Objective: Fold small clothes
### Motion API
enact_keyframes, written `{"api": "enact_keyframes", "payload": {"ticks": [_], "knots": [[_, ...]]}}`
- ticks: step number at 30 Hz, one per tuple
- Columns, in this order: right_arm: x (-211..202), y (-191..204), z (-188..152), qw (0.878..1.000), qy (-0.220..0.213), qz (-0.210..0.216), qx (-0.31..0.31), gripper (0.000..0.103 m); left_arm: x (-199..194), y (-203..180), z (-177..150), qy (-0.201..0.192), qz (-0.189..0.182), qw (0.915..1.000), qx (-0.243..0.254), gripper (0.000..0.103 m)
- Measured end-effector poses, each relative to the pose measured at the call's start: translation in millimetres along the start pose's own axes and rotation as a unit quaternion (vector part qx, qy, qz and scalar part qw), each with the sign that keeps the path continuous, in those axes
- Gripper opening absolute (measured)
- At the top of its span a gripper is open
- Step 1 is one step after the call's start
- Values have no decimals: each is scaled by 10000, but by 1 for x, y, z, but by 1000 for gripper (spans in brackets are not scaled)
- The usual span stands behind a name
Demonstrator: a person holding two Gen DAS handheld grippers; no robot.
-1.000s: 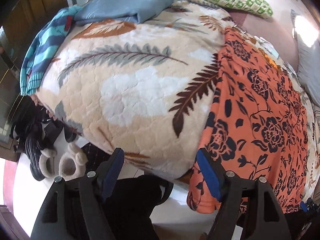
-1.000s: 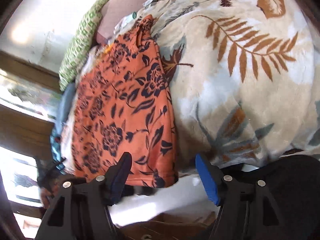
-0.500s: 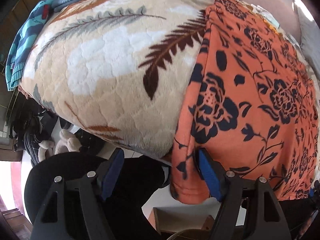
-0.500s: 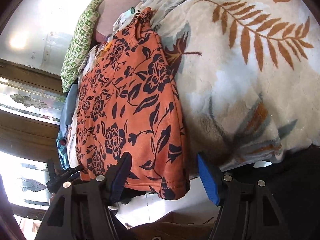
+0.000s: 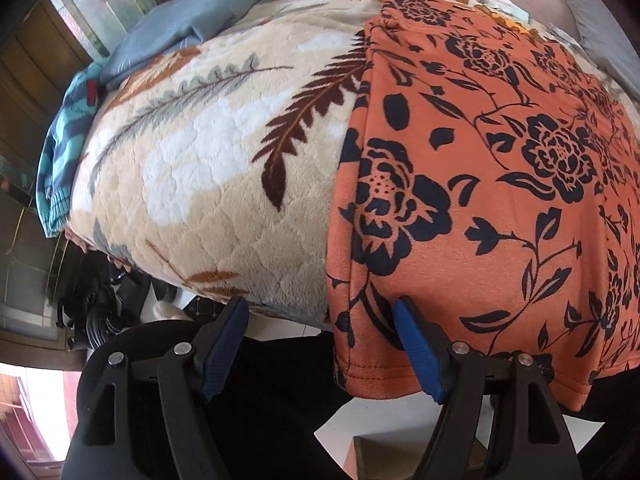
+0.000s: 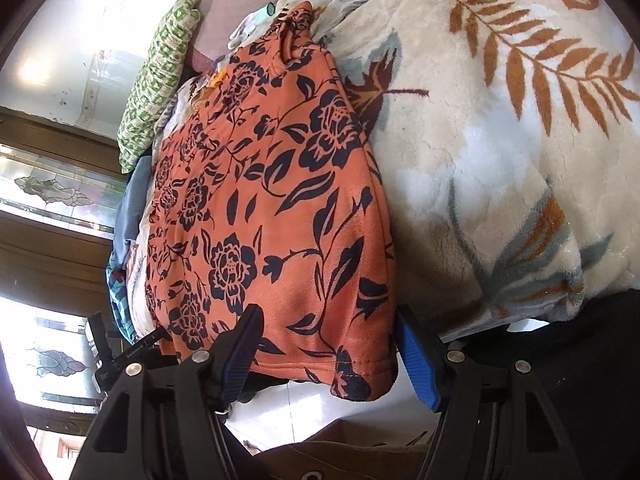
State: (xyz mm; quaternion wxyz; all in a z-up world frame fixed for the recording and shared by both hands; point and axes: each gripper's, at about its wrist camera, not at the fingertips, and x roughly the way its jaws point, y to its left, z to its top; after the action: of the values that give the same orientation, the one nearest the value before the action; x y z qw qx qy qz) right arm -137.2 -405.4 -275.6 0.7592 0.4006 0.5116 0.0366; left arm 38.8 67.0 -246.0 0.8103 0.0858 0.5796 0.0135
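Lying flat on the leaf-patterned fleece blanket [image 5: 208,168] that covered the bed, the orange floral garment [image 5: 480,200] ran lengthwise away from both cameras, its stitched hem hanging slightly over the near edge of the blanket. The left gripper [image 5: 320,344] was spread wide at the garment's near left corner: its right blue pad [image 5: 416,356] overlapped the hem, while the other pad sat off the cloth in front of the blanket edge; contact with the fabric could not be told. The right gripper [image 6: 328,356] was likewise spread wide, with the garment's near right corner [image 6: 352,384] lying between its two blue pads [image 6: 240,356]; nothing was pinched. In the right wrist view, the orange floral garment [image 6: 272,208] lay to the left of bare blanket [image 6: 500,140], and the tip of the other tool appeared past its far lower edge. At the far end of the bed rested a green patterned pillow [image 6: 160,68]. On the blanket's far left corner lay a folded grey-blue cloth [image 5: 188,24], and beside it a teal striped knit item [image 5: 60,152] hung over the edge. Dark footwear [image 5: 96,316] sat on the floor below.
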Motion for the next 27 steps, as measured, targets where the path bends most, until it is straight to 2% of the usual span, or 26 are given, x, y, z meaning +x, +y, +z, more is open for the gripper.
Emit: {"api": "enact_keyframes", "payload": {"ticks": [12,19,27], "knots": [[0,9,3,10000,13,-46,-87,70,-24,-25,6,-235,-56,9995,203,76],[5,10,3,9998,54,-150,-110,70,-15,-18,0,-221,-208,9994,178,76],[8,6,3,9998,62,-171,-77,70,-12,-27,-3,-181,-308,9991,236,76]]}}
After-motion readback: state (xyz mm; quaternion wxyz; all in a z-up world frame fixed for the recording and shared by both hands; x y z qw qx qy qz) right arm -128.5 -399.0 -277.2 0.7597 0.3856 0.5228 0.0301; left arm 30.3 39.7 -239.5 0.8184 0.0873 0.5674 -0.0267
